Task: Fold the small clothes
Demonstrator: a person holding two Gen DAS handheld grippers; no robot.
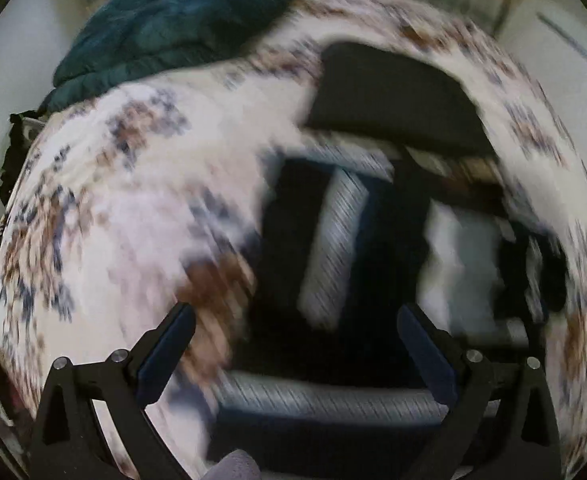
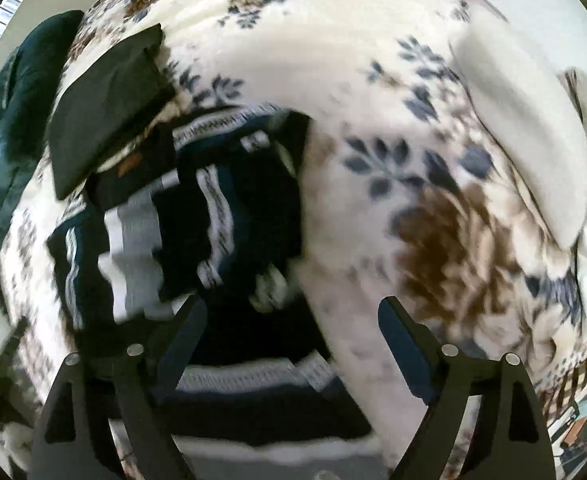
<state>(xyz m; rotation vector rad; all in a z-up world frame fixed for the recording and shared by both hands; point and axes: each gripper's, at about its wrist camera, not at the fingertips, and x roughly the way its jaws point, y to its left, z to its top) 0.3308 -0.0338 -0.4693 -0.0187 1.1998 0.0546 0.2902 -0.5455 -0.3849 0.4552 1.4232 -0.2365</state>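
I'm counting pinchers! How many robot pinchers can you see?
2. The left gripper hangs open over dark striped clothes; the right gripper hangs open at the clothes' edge on the flowery blanket.

A pile of small clothes [image 2: 197,220] lies on the bedspread [image 2: 333,60]. A folded cloth [image 2: 109,108] lies just behind it, a blanket [image 1: 181,20] farther back left, a pillow [image 2: 525,136] well right.

— What is lost to blur in the left wrist view?
— The dark striped garments [image 1: 333,240] are smeared; their number and folds cannot be told. The floral bedspread [image 1: 105,216] is streaked.
— And the right wrist view?
— The teal blanket [image 2: 9,120] is cut off at the left edge; clutter [image 2: 577,424] bottom right cannot be identified.
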